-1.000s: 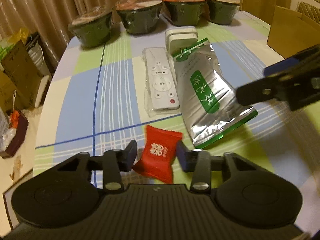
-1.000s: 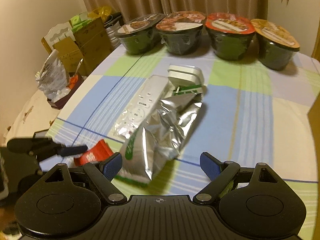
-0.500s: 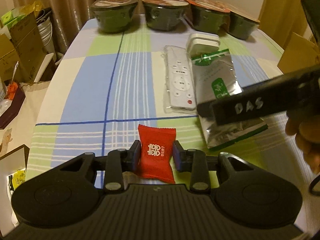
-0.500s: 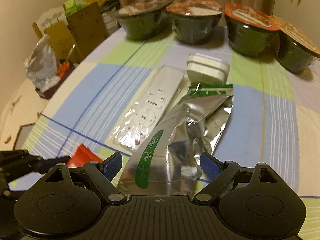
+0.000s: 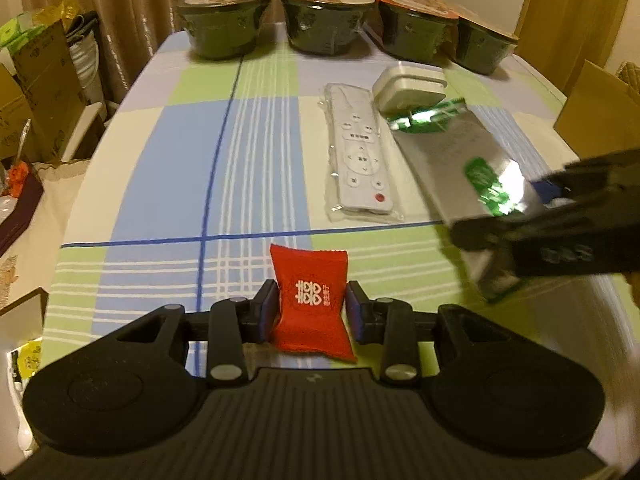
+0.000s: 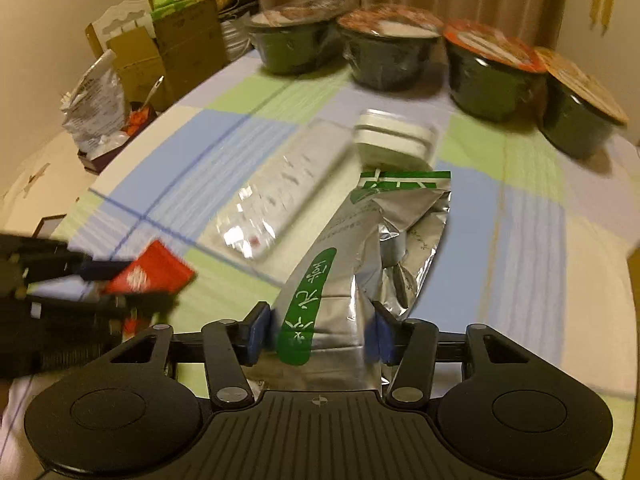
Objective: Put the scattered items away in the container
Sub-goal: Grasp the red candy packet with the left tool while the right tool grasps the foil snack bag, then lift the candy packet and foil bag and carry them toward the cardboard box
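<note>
- The left gripper pinched a red candy packet between its blue-padded fingers, both pads pressed against the packet's sides.
- The packet stood upright in that grip, its white printed emblem facing the left wrist camera, above the near edge of the checked tablecloth.
- The right gripper was clamped on a silver foil pouch with green lettering, the pads squeezing the pouch's lower part so that the foil buckled and creased.
- The pouch's far, green-striped end lay just beside a white charger plug, possibly touching it; the motion blur left that unclear.
- A white remote control in a clear plastic sleeve lay flat on the tablecloth just left of the pouch, its red button at the near end.
- The charger plug sat at the far end of the remote, just to its right.
- Four lidded instant noodle bowls stood in a row beyond the remote, along the far edge of the tablecloth.
- Cardboard boxes and a crumpled bag stood off the table, far to the left of the remote.
- A brown cardboard box showed at the table's right edge, to the right of the pouch; whether it was the container could not be told.
</note>
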Action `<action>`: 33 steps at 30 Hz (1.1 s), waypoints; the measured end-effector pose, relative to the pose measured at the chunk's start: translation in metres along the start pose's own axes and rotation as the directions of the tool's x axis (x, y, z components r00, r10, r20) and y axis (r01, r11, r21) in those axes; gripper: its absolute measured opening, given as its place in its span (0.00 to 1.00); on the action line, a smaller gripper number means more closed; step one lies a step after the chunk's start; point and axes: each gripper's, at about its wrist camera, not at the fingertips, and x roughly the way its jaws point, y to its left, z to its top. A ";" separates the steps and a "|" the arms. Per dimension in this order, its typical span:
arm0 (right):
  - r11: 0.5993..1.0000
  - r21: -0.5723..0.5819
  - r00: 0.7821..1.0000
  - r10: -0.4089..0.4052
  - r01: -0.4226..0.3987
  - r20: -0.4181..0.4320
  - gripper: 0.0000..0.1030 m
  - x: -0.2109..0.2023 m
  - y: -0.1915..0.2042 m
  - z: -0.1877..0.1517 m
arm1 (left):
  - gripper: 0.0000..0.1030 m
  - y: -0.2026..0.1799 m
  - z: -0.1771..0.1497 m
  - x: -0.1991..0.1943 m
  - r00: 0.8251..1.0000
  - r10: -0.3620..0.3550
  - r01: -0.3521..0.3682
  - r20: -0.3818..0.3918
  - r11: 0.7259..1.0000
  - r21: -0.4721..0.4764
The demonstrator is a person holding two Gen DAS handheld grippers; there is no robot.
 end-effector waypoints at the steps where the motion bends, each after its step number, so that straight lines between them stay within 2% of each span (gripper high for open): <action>1: 1.000 0.002 1.000 0.001 -0.001 -0.006 0.53 -0.006 -0.005 -0.007 | 0.29 -0.001 0.000 0.000 1.000 -0.014 0.014 -0.001 1.000 0.004; 7: 1.000 -0.009 0.999 0.002 -0.002 -0.043 0.53 -0.049 -0.025 -0.056 | 0.29 -0.026 0.000 -0.007 0.991 -0.134 0.135 -0.017 0.987 0.091; 11: 0.999 -0.010 0.998 -0.034 0.034 -0.057 0.54 -0.078 -0.032 -0.088 | 0.29 -0.044 0.001 -0.011 0.985 -0.168 0.171 -0.028 0.975 0.140; 12: 0.999 -0.008 0.997 -0.046 0.046 -0.059 0.58 -0.084 -0.034 -0.095 | 0.32 -0.047 0.001 -0.010 0.985 -0.169 0.171 -0.031 0.975 0.144; 13: 0.999 -0.004 0.997 -0.053 0.053 -0.061 0.68 -0.089 -0.035 -0.100 | 0.35 -0.051 0.002 -0.010 0.985 -0.166 0.170 -0.036 0.974 0.151; 14: 0.998 0.002 0.996 -0.069 0.070 -0.062 0.89 -0.093 -0.037 -0.105 | 0.46 -0.054 0.002 -0.009 0.987 -0.158 0.162 -0.040 0.974 0.161; 15: 0.996 0.013 0.995 -0.087 0.087 -0.052 0.93 -0.098 -0.038 -0.109 | 0.53 -0.058 0.002 -0.008 0.988 -0.146 0.151 -0.042 0.973 0.174; 22: 0.994 0.054 0.995 -0.096 0.097 -0.023 0.93 -0.103 -0.043 -0.109 | 0.53 -0.074 -0.004 0.002 0.995 -0.068 0.086 -0.074 0.954 0.288; 23: 0.994 0.056 0.995 -0.096 0.097 -0.018 0.93 -0.103 -0.043 -0.107 | 0.52 -0.073 -0.004 0.002 0.995 -0.066 0.084 -0.073 0.953 0.291; 27: 0.994 0.056 0.995 -0.098 0.098 0.005 0.93 -0.101 -0.045 -0.098 | 0.32 -0.066 -0.002 0.001 0.994 -0.075 0.094 -0.081 0.960 0.263; 29: 0.993 0.064 0.995 -0.096 0.095 0.007 0.93 -0.097 -0.047 -0.094 | 0.26 -0.062 0.000 0.001 0.993 -0.082 0.101 -0.090 0.966 0.236; 33: 0.991 0.092 0.995 -0.096 0.095 0.002 0.93 -0.092 -0.050 -0.089 | 0.24 -0.064 0.003 -0.005 0.991 -0.114 0.126 -0.067 0.967 0.220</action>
